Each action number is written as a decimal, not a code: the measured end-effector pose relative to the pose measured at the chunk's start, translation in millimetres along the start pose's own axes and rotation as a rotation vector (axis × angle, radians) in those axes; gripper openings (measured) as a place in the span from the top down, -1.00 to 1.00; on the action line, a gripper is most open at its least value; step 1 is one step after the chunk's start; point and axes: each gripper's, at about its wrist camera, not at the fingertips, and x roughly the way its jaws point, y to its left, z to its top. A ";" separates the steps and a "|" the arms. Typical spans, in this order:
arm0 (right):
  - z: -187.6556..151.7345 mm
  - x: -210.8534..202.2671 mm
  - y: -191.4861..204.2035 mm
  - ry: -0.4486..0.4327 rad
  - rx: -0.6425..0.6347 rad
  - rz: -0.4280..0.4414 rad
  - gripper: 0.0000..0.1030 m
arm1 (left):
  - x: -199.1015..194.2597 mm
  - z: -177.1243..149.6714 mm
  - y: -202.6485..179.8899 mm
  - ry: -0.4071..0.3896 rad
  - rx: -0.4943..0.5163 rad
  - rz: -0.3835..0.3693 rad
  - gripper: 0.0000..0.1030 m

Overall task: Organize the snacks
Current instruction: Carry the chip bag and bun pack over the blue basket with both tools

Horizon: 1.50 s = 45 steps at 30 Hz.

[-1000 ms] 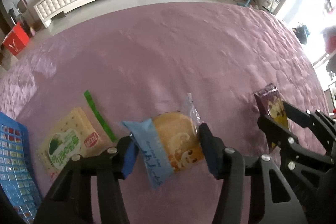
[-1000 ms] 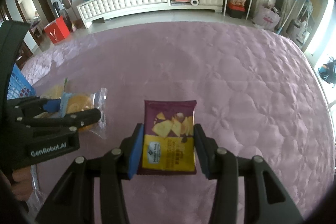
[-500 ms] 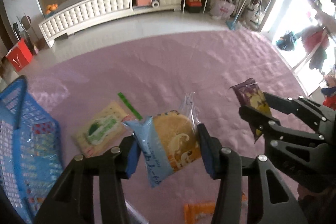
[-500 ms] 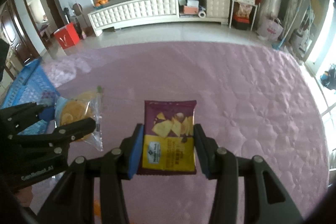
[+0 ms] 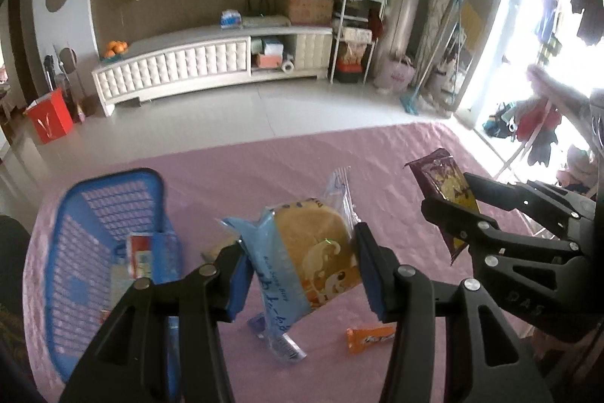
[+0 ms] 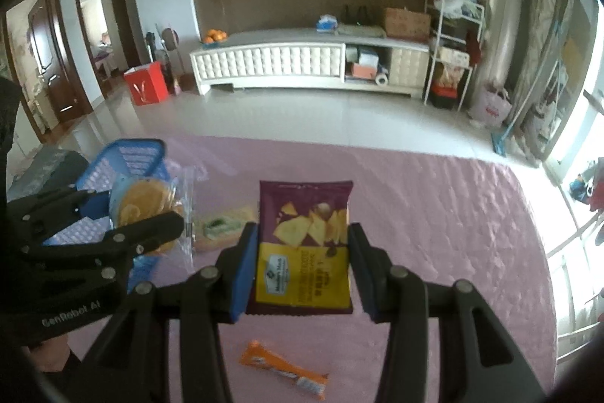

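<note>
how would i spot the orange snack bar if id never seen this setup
Start at the pink cloth, with a blue basket at its left. The orange bar lies flat on the cloth, nearest the viewer, below both grippers. It alone is orange and long; nothing holds it.

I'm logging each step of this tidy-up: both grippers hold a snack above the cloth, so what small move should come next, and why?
Probably carry the left gripper with its wrapped cake over the blue basket just to its left. The basket already holds snacks, and the right gripper with the purple chip bag is farther off.

Blue lattice basket (image 5: pixel 109 199), purple-and-yellow chip packet (image 6: pixel 304 246), orange bar (image 6: pixel 283 371), quilted pink cover (image 6: pixel 434 214).
</note>
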 end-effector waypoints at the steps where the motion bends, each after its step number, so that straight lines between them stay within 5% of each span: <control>1: 3.5 -4.8 8.7 -0.008 -0.009 0.004 0.00 | -9.7 -0.6 6.6 -0.012 -0.002 0.005 0.09; 11: 31.1 -15.8 86.7 -0.063 -0.077 0.099 0.00 | -79.3 -3.4 83.4 -0.061 -0.024 0.073 0.09; 19: 48.3 10.1 140.0 -0.055 -0.107 0.190 0.00 | -93.1 -6.0 141.1 -0.040 -0.050 0.126 0.09; 30: 43.2 55.2 184.3 0.026 -0.144 0.208 0.00 | -60.0 -12.2 192.5 0.069 -0.054 0.121 0.09; 45: 36.4 91.7 182.1 0.106 -0.146 0.185 0.00 | 3.7 -24.6 216.1 0.216 -0.081 0.117 0.07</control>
